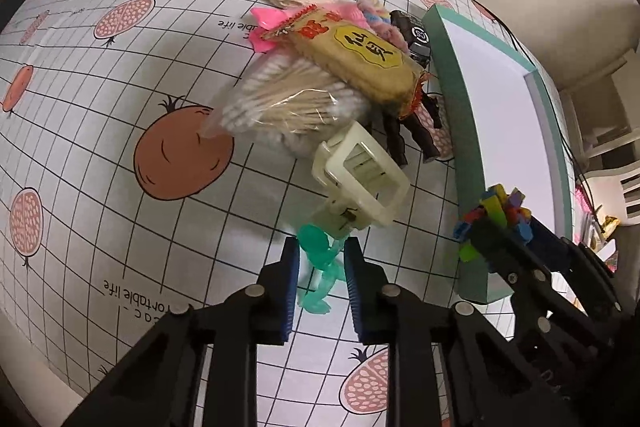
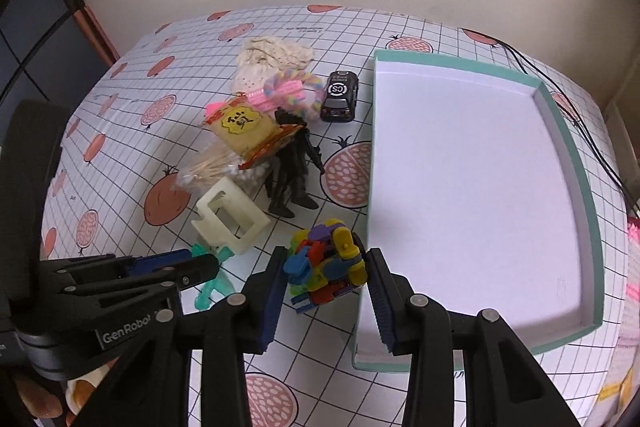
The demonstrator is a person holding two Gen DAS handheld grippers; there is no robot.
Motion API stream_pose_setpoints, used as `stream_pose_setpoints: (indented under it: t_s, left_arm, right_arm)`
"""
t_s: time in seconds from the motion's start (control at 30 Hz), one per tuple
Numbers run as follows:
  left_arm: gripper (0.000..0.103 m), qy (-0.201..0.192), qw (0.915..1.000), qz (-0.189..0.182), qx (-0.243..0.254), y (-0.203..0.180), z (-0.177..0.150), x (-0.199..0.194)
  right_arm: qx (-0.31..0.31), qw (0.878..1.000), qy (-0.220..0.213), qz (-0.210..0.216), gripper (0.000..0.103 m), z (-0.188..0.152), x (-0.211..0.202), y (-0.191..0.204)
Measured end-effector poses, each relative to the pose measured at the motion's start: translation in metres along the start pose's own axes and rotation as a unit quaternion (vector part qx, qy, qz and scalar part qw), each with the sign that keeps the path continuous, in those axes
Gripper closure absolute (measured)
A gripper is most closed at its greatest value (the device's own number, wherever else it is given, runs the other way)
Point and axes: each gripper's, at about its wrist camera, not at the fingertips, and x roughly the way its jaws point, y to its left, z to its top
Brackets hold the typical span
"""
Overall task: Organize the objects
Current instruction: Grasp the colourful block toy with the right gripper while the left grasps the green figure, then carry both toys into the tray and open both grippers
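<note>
Right tongs (image 2: 326, 281) stand open around the multicoloured block toy (image 2: 326, 267), beside the teal tray (image 2: 592, 195). Left tongs (image 1: 322, 273) straddle the green figure (image 1: 320, 263), jaws apart, not clamped.

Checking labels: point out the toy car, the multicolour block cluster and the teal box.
toy car (image 2: 339, 95), right wrist view, on its black roof.
multicolour block cluster (image 2: 325, 266), right wrist view, on its middle.
teal box (image 2: 576, 163), right wrist view, on its right rim.

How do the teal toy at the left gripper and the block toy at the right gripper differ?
The teal toy is one translucent colour, thin and flat on the cloth; the block toy is many-coloured, opaque and chunky. The block toy sits by the tray; the teal toy touches the cream clip. Both sit between open fingers.
</note>
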Motion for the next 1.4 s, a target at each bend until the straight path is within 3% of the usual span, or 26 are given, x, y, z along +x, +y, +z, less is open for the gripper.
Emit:
stream_pose_setpoints:
  t_s: [0.6,0.73,0.93,1.17,1.4]
  left_arm:
    - [0.090,-0.016,0.9998,-0.002,0.011,0.009,-0.007,-0.023]
    - [0.090,-0.027,0.9996,-0.002,0.008,-0.002,0.010,-0.020]
    - [0.090,-0.037,0.9992,0.004,-0.016,0.013,0.014,-0.025]
    - [0.090,-0.083,0.9959,-0.005,-0.034,0.020,0.015,-0.046]
    - [0.090,-0.140,0.9894,-0.039,-0.009,0.000,0.019,-0.062]
  right_arm:
    - [0.013,1.000,-0.017,0.010,0.061,0.002,-0.013,-0.007]
    - [0.014,1.000,-0.021,0.009,0.061,0.002,-0.016,-0.008]
    - [0.017,0.999,-0.026,0.008,0.061,0.001,-0.023,-0.009]
    - [0.022,0.999,-0.033,0.008,0.061,0.002,-0.028,-0.015]
    - [0.046,0.998,-0.041,-0.022,0.061,0.006,-0.029,-0.040]
